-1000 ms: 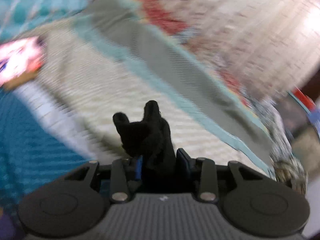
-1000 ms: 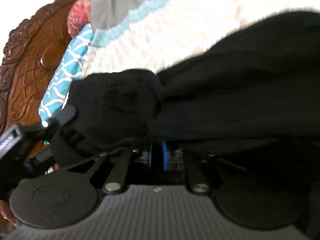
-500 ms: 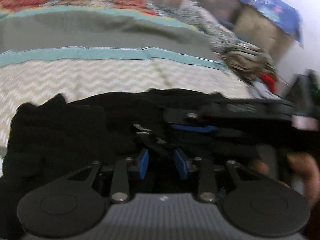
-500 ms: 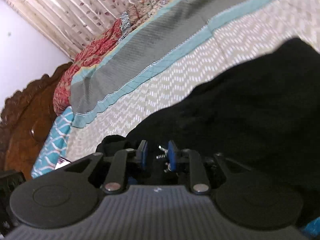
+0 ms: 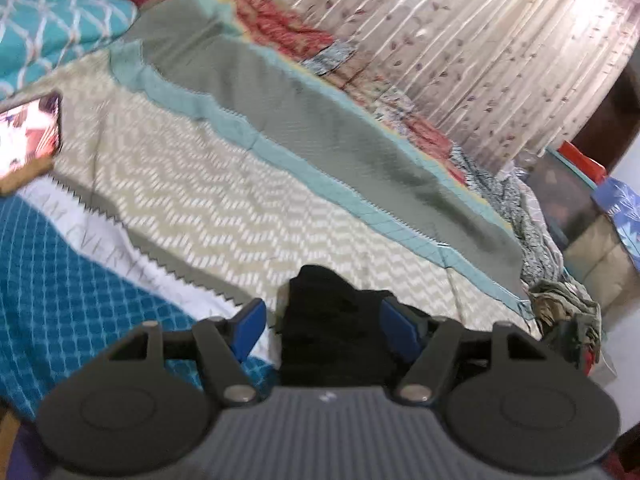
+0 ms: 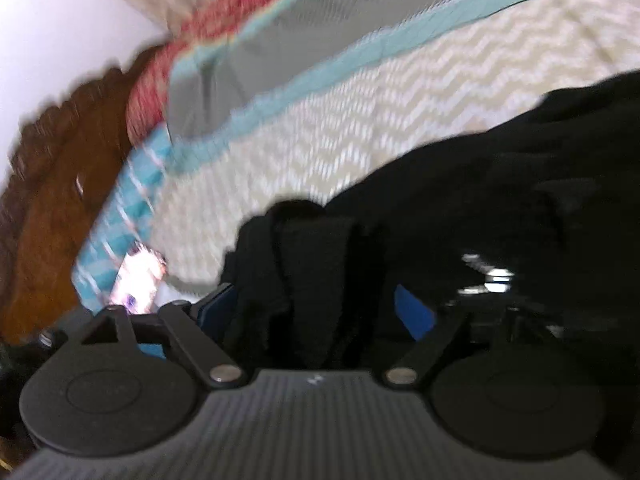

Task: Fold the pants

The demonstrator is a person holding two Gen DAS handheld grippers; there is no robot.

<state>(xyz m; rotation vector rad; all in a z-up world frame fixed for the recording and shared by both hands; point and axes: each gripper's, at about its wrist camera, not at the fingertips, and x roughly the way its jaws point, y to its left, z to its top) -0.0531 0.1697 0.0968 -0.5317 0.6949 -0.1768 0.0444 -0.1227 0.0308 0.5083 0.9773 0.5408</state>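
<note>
The black pants point(image 6: 500, 184) lie on the chevron bedspread point(image 5: 240, 184) and fill the right side of the right wrist view. A bunched fold of the pants point(image 5: 328, 308) stands between the blue pads of my left gripper point(image 5: 324, 328). Its jaws are opening and a gap shows beside the left pad point(image 5: 248, 328). My right gripper point(image 6: 316, 312) is opening too. A dark hanging fold sits between its pads point(image 6: 414, 316) without being pinched. This view is blurred.
A phone point(image 5: 28, 132) with a lit screen lies at the bed's left, near a teal patterned pillow point(image 5: 52, 20). A carved wooden headboard point(image 6: 52, 184) stands at the left. Curtains point(image 5: 500, 40) hang behind the bed, and heaped cloth and boxes point(image 5: 568, 308) sit at the right.
Both grippers held black fabric in nearly shut jaws and have now spread wide. The left view swung away from the other gripper, back toward the pillow and phone.
</note>
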